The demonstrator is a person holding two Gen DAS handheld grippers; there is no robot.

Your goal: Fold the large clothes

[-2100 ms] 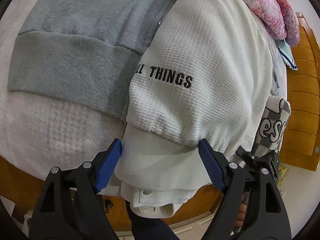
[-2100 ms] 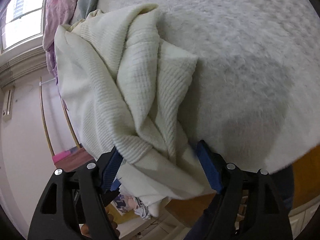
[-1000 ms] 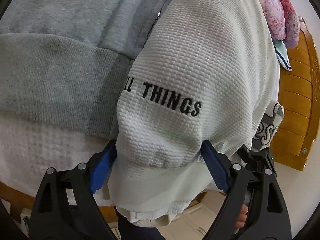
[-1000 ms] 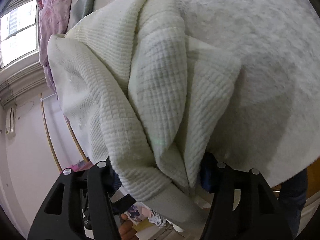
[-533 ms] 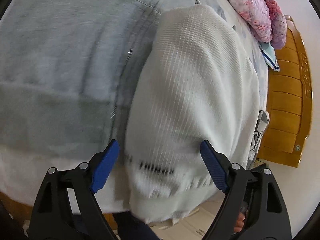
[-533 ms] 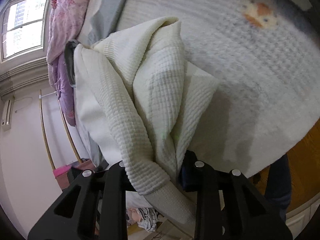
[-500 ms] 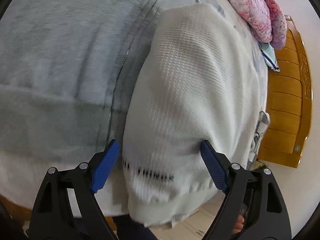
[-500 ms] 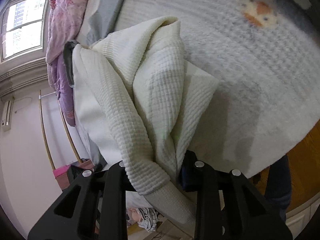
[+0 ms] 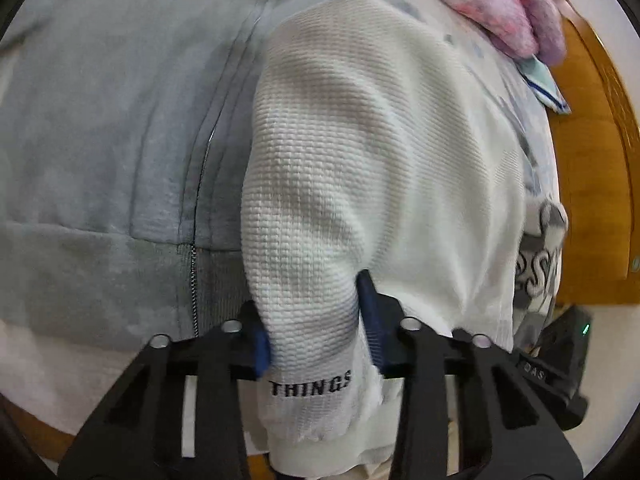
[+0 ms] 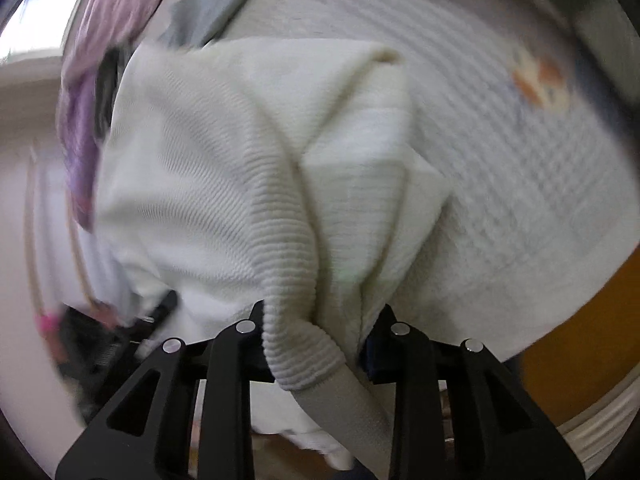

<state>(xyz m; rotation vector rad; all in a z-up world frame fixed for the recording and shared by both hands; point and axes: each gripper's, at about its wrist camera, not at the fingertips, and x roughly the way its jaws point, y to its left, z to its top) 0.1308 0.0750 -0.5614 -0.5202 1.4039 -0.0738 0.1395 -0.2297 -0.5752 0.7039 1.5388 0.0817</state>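
A white waffle-knit garment (image 9: pixel 372 152) with the black word THINGS near its hem lies bunched on the bed. My left gripper (image 9: pixel 314 332) has its jaws closing, and the blue pads pinch a fold of that fabric just above the lettering. In the right wrist view the same cream knit (image 10: pixel 240 168) hangs from my right gripper (image 10: pixel 316 344), which is shut on a bunched edge with a ribbed cuff trailing out below the fingers.
A grey zip hoodie (image 9: pixel 120 112) lies beside the white garment. A pink floral quilt (image 9: pixel 496 0) sits at the far end by the wooden bed frame (image 9: pixel 592 168). A white textured blanket (image 10: pixel 500 160) covers the bed. A patterned cloth (image 9: pixel 540 264) lies at the right.
The left jaws have narrowed from wide around the fabric to a pinch on it. Both grippers have lifted, and the garment rises with them. The right view has rolled.
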